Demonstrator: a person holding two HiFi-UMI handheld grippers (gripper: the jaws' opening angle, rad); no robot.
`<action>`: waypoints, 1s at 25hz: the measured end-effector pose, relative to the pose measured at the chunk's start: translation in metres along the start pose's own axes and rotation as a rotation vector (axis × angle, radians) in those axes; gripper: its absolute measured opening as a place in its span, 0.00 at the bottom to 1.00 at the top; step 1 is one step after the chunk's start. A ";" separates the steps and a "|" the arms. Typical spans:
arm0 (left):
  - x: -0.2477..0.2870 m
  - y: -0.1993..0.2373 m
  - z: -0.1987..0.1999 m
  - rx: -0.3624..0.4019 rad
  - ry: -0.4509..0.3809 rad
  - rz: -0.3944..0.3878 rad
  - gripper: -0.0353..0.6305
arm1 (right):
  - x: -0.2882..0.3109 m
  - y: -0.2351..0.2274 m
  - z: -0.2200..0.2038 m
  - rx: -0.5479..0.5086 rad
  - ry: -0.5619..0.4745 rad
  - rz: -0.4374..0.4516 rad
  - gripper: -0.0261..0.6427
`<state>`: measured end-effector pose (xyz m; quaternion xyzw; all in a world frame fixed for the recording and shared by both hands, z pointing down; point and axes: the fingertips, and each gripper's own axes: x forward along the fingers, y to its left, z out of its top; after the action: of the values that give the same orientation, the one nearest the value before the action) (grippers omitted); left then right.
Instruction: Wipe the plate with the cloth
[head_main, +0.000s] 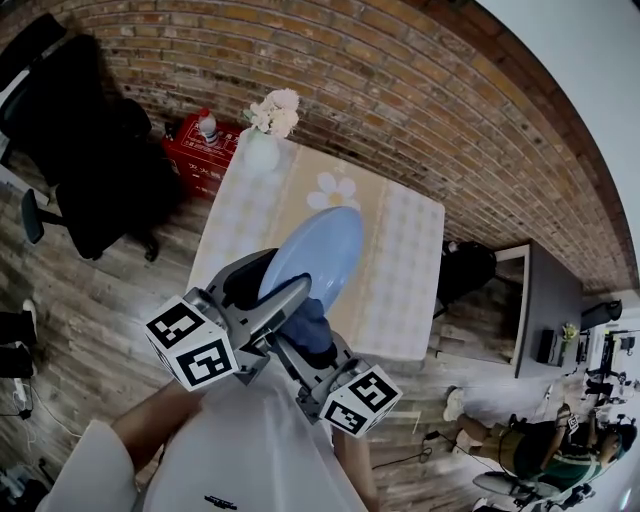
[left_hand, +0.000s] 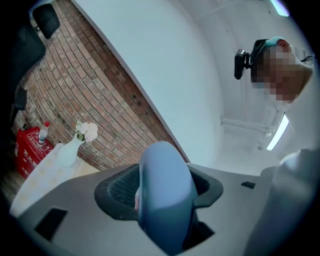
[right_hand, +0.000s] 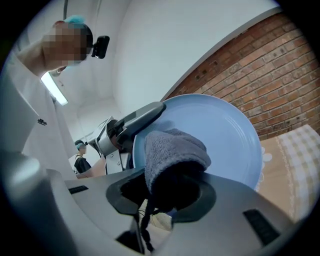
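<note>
The pale blue plate (head_main: 322, 250) is smooth, with a broad shallow rim. It is held up on edge above the checked table (head_main: 405, 270), its lower rim clamped in the left gripper (head_main: 280, 300). The right gripper (head_main: 318, 345) is closed on a bunched grey-blue terry cloth (right_hand: 172, 150), which seems to press against the plate's face. Both grippers hide the plate's bottom edge, and the cloth's tail drops out of sight between the jaws.
</note>
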<state>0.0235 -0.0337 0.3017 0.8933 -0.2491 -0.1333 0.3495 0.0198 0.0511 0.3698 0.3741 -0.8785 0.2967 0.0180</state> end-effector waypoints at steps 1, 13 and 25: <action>-0.001 0.000 0.001 -0.002 -0.001 0.000 0.43 | 0.000 0.000 -0.001 0.004 0.000 0.000 0.26; -0.007 0.000 0.018 -0.006 -0.023 -0.024 0.43 | -0.003 -0.035 -0.009 0.020 0.040 -0.121 0.26; -0.015 0.001 0.029 0.008 -0.041 -0.028 0.43 | 0.005 -0.066 -0.002 0.027 0.040 -0.207 0.26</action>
<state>-0.0020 -0.0428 0.2824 0.8951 -0.2443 -0.1555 0.3391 0.0601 0.0128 0.4065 0.4571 -0.8304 0.3126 0.0613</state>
